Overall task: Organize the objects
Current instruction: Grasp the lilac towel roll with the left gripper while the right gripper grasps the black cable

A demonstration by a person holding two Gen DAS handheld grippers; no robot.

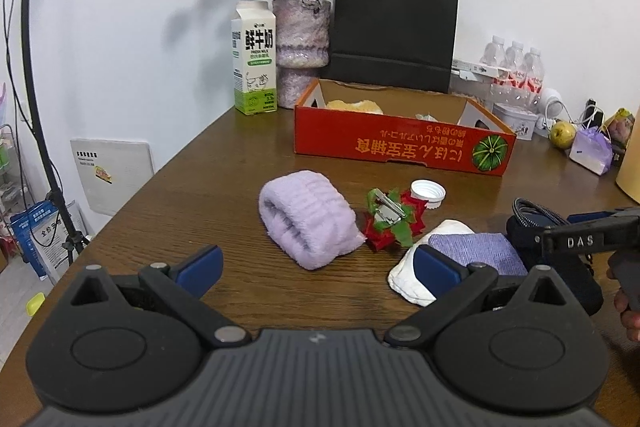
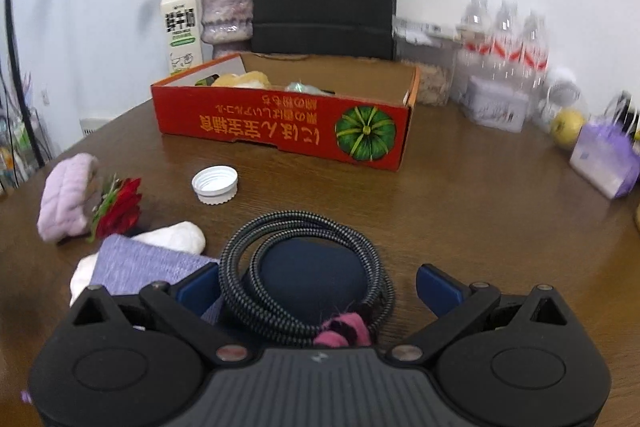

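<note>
A red cardboard box [image 1: 400, 143] [image 2: 280, 123] stands open on the brown table, with a few items inside. In front of it lie a lilac fuzzy band [image 1: 308, 223] [image 2: 66, 197], a red flower clip [image 1: 390, 219] [image 2: 118, 207], a white bottle cap [image 1: 428, 193] [image 2: 215, 184], a white and purple cloth [image 1: 472, 251] [image 2: 140, 263] and a navy pouch with a coiled braided cable [image 2: 308, 267] [image 1: 536, 219]. My left gripper [image 1: 318, 269] is open, low over the table before the band. My right gripper [image 2: 318, 287] is open, its fingers on either side of the pouch and cable.
A milk carton [image 1: 255, 59], a vase of dried roses [image 1: 302, 43] and a black paper bag [image 1: 394, 27] stand behind the box. Water bottles [image 1: 516, 67], a tin [image 2: 496, 103], an apple [image 2: 566, 125] and a small purple bag [image 2: 604, 159] crowd the right side.
</note>
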